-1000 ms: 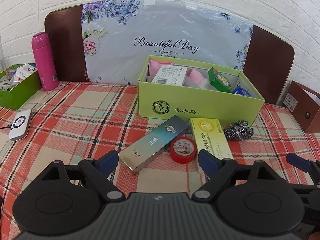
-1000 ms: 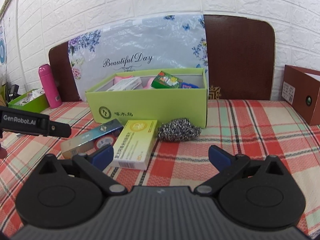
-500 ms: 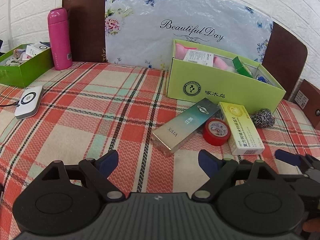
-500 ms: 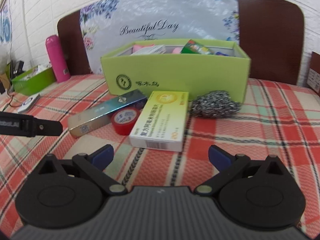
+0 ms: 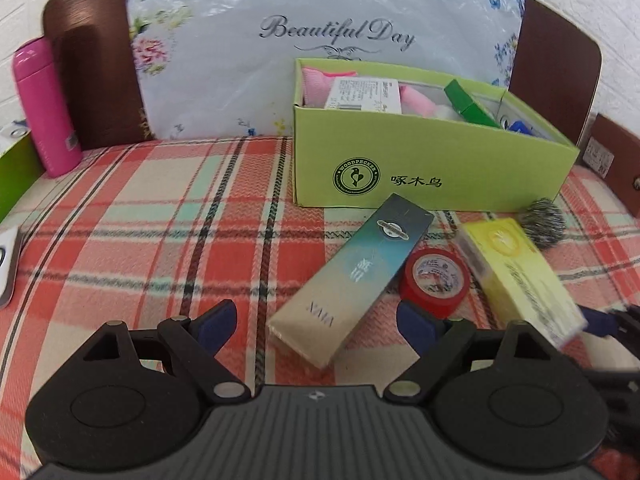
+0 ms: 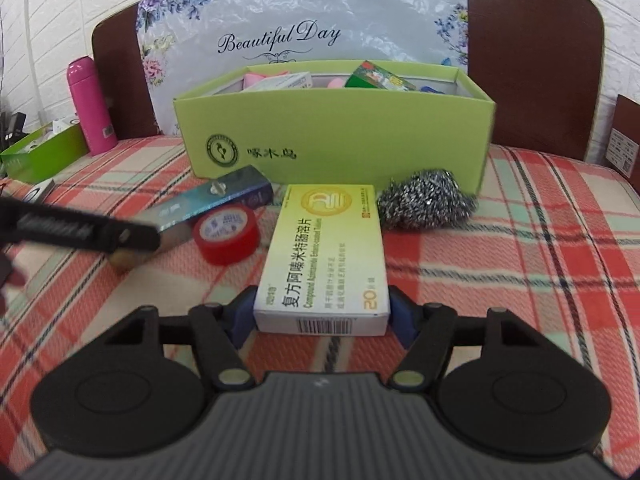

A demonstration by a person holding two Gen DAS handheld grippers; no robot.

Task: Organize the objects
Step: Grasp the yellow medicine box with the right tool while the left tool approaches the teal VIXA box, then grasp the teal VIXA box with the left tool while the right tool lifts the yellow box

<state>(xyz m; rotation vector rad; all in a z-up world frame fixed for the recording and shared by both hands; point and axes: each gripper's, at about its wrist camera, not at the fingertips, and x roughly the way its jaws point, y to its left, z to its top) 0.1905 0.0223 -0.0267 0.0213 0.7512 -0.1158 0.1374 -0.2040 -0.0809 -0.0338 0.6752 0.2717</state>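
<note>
Lime-green cardboard forms the open storage box (image 6: 332,136), which is already partly filled: a pink item, a white labelled carton and a green packet are seen inside, so some sorting can be judged done. Four things are left on the plaid-covered bench (image 5: 160,240) in front of it. Going left to right, the long teal and beige carton (image 5: 352,280) is lain diagonally, the red tape roll (image 5: 434,282) is set just beside it, the yellow and white medicine box (image 6: 326,254) follows, and the steel wool scrubber (image 6: 426,200) is rested against the box front.

The left gripper (image 5: 316,326) is held with its jaws released, the near end of the teal carton lying between them. The right gripper (image 6: 324,314) is seen with its jaws drawn in around the near end of the medicine box; whether the pads press it firmly cannot be told.

At the far left, a pink flask (image 6: 92,108) and a darker green tray (image 6: 44,156) are stood well apart. The tall box front would have to be cleared by anything lifted in.
</note>
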